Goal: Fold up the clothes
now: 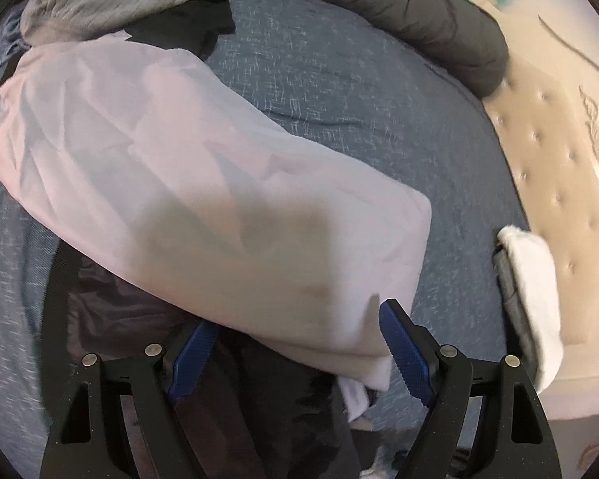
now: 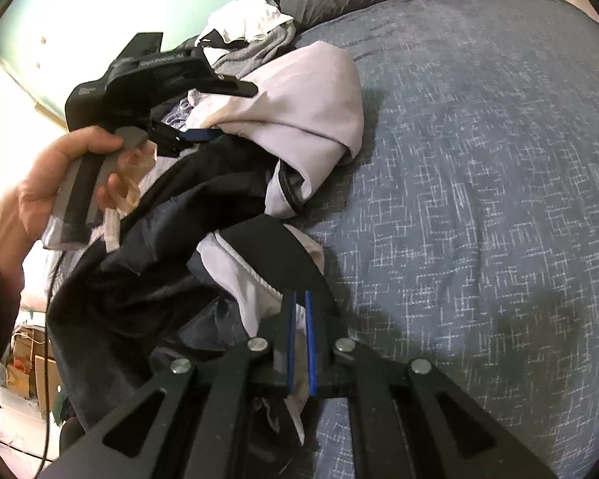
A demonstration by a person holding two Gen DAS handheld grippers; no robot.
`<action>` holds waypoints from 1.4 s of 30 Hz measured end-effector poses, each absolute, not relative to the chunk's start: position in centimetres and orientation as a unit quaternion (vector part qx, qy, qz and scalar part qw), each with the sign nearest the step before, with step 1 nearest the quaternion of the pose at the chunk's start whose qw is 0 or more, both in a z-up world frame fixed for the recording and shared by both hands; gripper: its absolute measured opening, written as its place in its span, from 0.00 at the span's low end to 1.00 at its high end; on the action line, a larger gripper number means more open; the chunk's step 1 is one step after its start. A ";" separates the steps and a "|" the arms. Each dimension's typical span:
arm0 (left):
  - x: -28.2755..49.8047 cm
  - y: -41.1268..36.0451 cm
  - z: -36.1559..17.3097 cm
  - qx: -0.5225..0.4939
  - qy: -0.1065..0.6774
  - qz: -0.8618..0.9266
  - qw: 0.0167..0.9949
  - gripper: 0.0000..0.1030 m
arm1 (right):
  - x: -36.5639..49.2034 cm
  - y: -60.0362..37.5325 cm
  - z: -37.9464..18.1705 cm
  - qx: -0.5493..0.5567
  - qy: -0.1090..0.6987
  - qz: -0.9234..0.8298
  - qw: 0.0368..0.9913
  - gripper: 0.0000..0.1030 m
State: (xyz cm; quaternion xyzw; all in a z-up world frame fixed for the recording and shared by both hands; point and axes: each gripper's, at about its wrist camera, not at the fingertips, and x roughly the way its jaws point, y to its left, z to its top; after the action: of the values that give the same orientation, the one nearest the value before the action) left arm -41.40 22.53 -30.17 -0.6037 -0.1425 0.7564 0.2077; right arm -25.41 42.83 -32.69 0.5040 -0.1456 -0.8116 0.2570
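A pale lilac and black jacket (image 1: 187, 183) lies bunched on the blue bedspread (image 1: 339, 92). In the left wrist view my left gripper (image 1: 299, 343) is open, its blue pads on either side of the jacket's lower edge, not closed on it. In the right wrist view my right gripper (image 2: 299, 339) is shut on the jacket's (image 2: 299, 95) black and white edge. The left gripper (image 2: 179, 135) shows there too, held in a hand over the jacket's dark lining.
A grey and white pile of clothes (image 2: 251, 28) sits at the far side of the bed, next to a dark grey bolster (image 1: 399, 4). A folded white and grey item (image 1: 535, 291) lies at the bed's edge by the beige tufted headboard (image 1: 559, 151).
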 end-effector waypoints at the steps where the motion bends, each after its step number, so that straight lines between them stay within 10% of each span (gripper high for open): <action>1: -41.4 22.7 -30.3 -0.604 -0.141 0.757 0.207 0.62 | -25.4 42.9 -32.7 0.504 -0.148 -0.812 0.256 0.04; 10: -41.1 21.7 -29.9 -0.578 -0.144 0.773 0.219 0.16 | -25.2 42.8 -32.4 0.506 -0.154 -0.810 0.255 0.06; 14: -40.7 20.3 -27.8 -0.559 -0.143 0.782 0.234 0.09 | -25.2 42.9 -32.3 0.509 -0.155 -0.814 0.233 0.55; 26: -38.9 12.1 -19.7 -0.490 -0.145 0.832 0.219 0.05 | -25.3 39.8 -32.4 0.522 -0.114 -0.806 0.254 0.58; 29: -37.9 9.1 -17.8 -0.477 -0.149 0.843 0.202 0.05 | -25.6 38.3 -32.8 0.527 -0.086 -0.807 0.252 0.58; 31: -37.3 7.1 -16.6 -0.469 -0.151 0.848 0.194 0.05 | -25.8 37.7 -32.8 0.527 -0.082 -0.807 0.253 0.25; 34: -36.3 4.1 -14.9 -0.459 -0.154 0.856 0.179 0.05 | -25.8 37.0 -32.2 0.521 -0.067 -0.812 0.255 0.08; 42: -32.0 -3.2 -10.9 -0.433 -0.168 0.873 0.147 0.04 | -24.5 40.3 -23.0 0.434 -0.050 -0.873 0.219 0.05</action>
State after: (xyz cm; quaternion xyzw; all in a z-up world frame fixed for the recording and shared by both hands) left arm -32.02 -3.16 -10.95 -0.4327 -0.1685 0.8733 0.1474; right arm -24.46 40.28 -23.00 0.4340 -0.0496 -0.8725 0.2188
